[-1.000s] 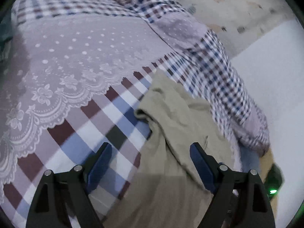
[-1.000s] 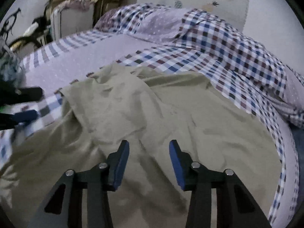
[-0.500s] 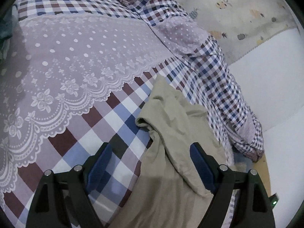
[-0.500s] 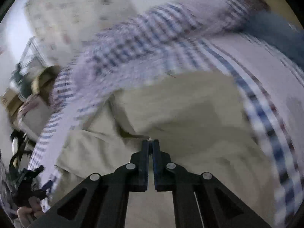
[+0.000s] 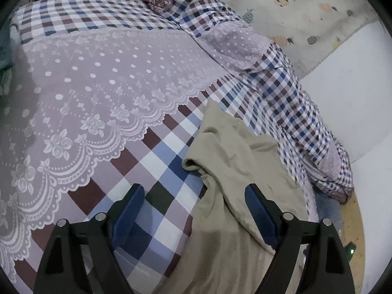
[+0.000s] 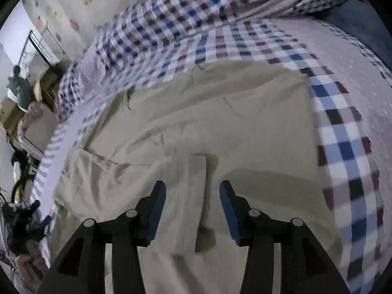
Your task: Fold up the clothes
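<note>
The beige garment [image 6: 196, 127] sprawls rumpled across the bed [image 5: 103, 93], not yet folded; left gripper [image 5: 193, 210] and right gripper [image 6: 192, 205] jaws spread, empty.

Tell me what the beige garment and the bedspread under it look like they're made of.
Beige garment: looks like a thin, matte woven fabric, maybe cotton; it lies in soft creases with a flat stitched strip, no sheen. Bedspread: printed woven cloth, matte, in a check pattern, with a mauve dotted panel edged in a white lace-style scallop; whether that is real lace or print is unclear.
</note>
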Available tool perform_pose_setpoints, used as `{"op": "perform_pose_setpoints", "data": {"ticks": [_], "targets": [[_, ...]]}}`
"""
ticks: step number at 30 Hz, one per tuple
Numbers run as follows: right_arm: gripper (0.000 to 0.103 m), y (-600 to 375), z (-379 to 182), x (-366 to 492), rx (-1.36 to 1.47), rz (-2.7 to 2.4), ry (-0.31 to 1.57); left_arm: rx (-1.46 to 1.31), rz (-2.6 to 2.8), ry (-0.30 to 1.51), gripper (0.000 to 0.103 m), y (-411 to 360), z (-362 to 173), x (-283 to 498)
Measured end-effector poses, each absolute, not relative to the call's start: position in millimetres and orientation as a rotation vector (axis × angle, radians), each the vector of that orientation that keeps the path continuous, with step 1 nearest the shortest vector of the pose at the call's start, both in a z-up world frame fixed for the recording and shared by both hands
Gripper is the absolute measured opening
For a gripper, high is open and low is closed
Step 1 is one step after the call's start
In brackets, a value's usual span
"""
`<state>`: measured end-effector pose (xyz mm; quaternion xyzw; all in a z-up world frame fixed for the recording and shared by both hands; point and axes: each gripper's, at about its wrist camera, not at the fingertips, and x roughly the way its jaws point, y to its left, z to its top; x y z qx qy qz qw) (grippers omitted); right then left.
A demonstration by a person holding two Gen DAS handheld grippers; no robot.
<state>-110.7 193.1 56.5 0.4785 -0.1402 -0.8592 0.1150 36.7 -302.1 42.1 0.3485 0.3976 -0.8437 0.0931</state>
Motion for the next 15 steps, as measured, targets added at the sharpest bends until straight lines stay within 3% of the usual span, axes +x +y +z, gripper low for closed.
{"op": "perform_pose_setpoints", "data": {"ticks": [6, 7, 8, 10, 15], "targets": [[0.048, 173, 43, -132, 1.455, -2.502, -0.279, 1.019, -2.488, 1.185, 0.087, -308, 42, 36], [0.039, 168, 45, -132, 1.436, -2.503, -0.234, 1.017, -2.487, 1.183, 0.087, -308, 42, 35], [0.019, 162, 49, -131, 1.417, -2.513, -0.172, 1.015, -2.485, 1.18, 0.087, -308, 42, 35], [0.002, 156, 55, -129, 1.399, -2.536, -0.095, 1.013, -2.485, 1.178, 0.087, -309, 42, 35], [0.0, 159, 79, -124, 1.303, -2.574, -0.07, 1.005, -2.485, 1.173, 0.087, -310, 43, 37]]}}
